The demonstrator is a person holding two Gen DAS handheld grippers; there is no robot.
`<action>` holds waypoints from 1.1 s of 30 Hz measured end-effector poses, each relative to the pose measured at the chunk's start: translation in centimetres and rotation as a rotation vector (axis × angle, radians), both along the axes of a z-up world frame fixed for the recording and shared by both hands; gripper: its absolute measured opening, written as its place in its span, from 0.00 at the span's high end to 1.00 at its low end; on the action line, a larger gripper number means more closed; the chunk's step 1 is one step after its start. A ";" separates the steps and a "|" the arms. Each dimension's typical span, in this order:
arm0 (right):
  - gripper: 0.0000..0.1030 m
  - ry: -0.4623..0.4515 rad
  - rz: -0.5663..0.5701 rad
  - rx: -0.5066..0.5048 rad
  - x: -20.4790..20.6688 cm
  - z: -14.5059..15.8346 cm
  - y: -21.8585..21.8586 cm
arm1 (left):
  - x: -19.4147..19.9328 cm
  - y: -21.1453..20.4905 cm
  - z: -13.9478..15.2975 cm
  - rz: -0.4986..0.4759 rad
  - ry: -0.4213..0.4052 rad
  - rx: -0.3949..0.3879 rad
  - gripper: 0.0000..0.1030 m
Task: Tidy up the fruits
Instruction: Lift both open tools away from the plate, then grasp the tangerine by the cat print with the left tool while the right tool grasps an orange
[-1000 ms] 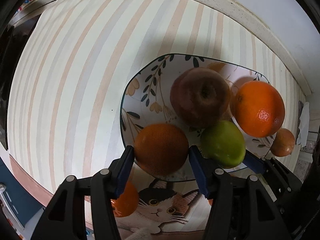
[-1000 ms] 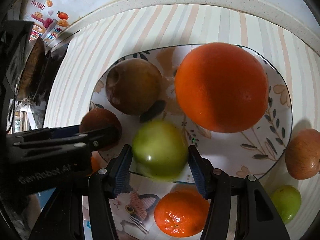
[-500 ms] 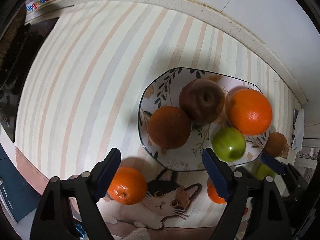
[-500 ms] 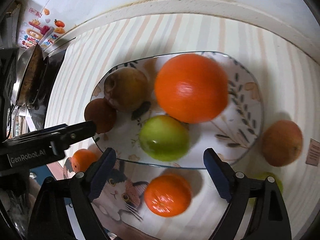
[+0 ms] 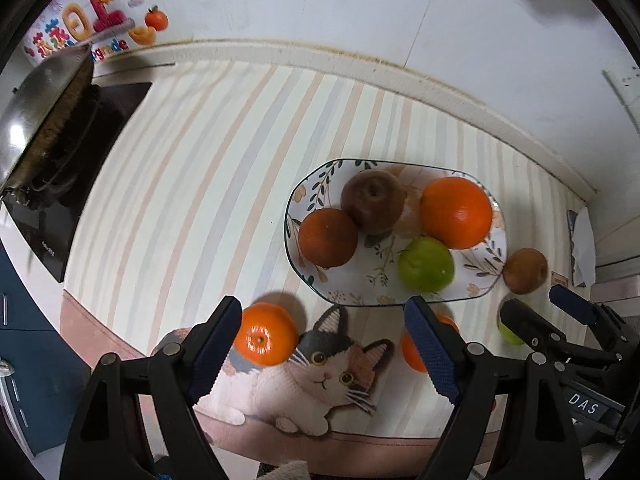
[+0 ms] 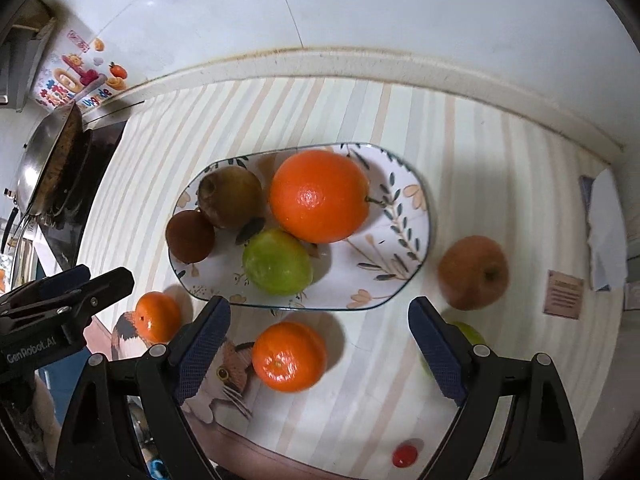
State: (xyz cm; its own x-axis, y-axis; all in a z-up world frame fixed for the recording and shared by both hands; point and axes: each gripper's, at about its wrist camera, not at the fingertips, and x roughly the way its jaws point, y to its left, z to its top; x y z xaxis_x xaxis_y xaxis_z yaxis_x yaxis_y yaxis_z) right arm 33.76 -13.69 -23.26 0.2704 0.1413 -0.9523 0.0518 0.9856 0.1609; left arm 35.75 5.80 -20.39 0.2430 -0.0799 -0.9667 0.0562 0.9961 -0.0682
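Observation:
A floral plate (image 5: 294, 216) holds a dark orange (image 5: 328, 238), a brown apple (image 5: 374, 206), a large orange (image 5: 456, 212) and a green apple (image 5: 426, 266). My left gripper (image 5: 322, 312) hangs open above the plate's near rim, nothing between its pads. A mandarin (image 5: 264, 334) lies beside its left finger. In the right wrist view the same plate (image 6: 420, 200) shows, and my right gripper (image 6: 320, 312) is open and empty above a mandarin (image 6: 289, 356). A reddish apple (image 6: 473, 272) lies right of the plate. A green fruit (image 6: 468, 334) is half hidden behind the right finger.
The fruits lie on a striped mat with a cat picture (image 5: 320, 368). A wok (image 5: 44, 120) sits on a black stove (image 5: 100, 136) at far left. The wall runs close behind the plate. A white cloth (image 6: 604, 232) and a small red object (image 6: 405, 454) lie right.
Left jaws opened off the dark orange and right jaws off the green apple; both fruits stay in the plate. Both grippers rose and drew back, so more of the counter shows.

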 end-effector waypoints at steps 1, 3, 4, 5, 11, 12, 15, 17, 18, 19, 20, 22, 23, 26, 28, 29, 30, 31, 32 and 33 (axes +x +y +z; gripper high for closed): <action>0.10 -0.009 0.002 -0.002 -0.3 0.6 0.0 | -0.6 0.0 0.7 0.000 -0.020 0.008 0.19; 0.10 -0.029 0.008 -0.005 -1.1 1.8 0.2 | -1.3 -0.3 1.3 -0.003 -0.046 0.014 0.19; 0.10 -0.038 0.012 -0.007 -1.5 2.3 0.3 | -1.8 -0.3 1.9 -0.003 -0.060 0.015 0.19; 0.10 -0.049 0.016 -0.012 -1.9 2.9 0.4 | -2.1 -0.4 2.3 -0.003 -0.071 0.013 0.19; 0.10 -0.100 0.028 -0.023 -4.7 5.7 0.7 | -4.7 -0.4 4.8 -0.011 -0.129 0.013 0.19; 0.10 -0.104 0.029 -0.016 -5.2 6.1 0.7 | -5.1 -0.3 5.0 -0.012 -0.132 0.007 0.19; 0.10 -0.118 0.031 -0.011 -6.4 7.3 0.6 | -6.4 -0.2 5.7 -0.009 -0.139 -0.010 0.19; 0.10 -0.128 0.031 -0.010 -7.2 8.1 0.5 | -7.1 -0.1 6.0 -0.007 -0.144 -0.021 0.19; 0.10 -0.132 0.028 -0.006 -7.6 8.4 0.4 | -7.4 -0.1 6.3 -0.006 -0.146 -0.025 0.19; 0.10 -0.138 0.026 0.003 -8.0 8.9 0.4 | -7.8 0.0 6.5 -0.003 -0.149 -0.031 0.19; 0.10 -0.144 0.025 0.008 -8.3 9.3 0.3 | -8.0 0.1 6.7 0.000 -0.151 -0.040 0.19; 0.10 -0.155 0.018 0.019 -8.8 9.9 0.3 | -8.3 0.4 7.1 0.006 -0.157 -0.049 0.19; 0.10 -0.158 0.014 0.030 -9.1 10.2 0.2 | -8.4 0.5 7.2 0.010 -0.159 -0.050 0.19; 0.10 -0.150 0.000 0.048 -9.2 9.8 0.1 | -8.4 1.3 6.6 0.034 -0.157 -0.048 0.19; 0.10 -0.124 -0.008 0.060 -9.0 8.7 0.0 | -8.0 2.1 5.3 0.052 -0.130 -0.035 0.19; 0.10 -0.111 -0.014 0.068 -8.9 7.9 -0.1 | -7.8 2.7 4.4 0.070 -0.115 -0.031 0.19; 0.10 -0.087 -0.019 0.077 -8.7 6.6 -0.1 | -7.5 3.3 3.6 0.083 -0.103 -0.024 0.17; 0.10 -0.070 -0.025 0.088 -8.5 5.7 -0.1 | -7.3 3.6 2.8 0.094 -0.089 -0.016 0.17; 0.10 -0.056 -0.030 0.098 -8.2 4.6 -0.1 | -7.0 4.1 2.0 0.109 -0.072 -0.015 0.17; 0.10 -0.043 -0.036 0.103 -8.0 3.4 -0.1 | -6.7 4.7 1.1 0.126 -0.055 -0.027 0.17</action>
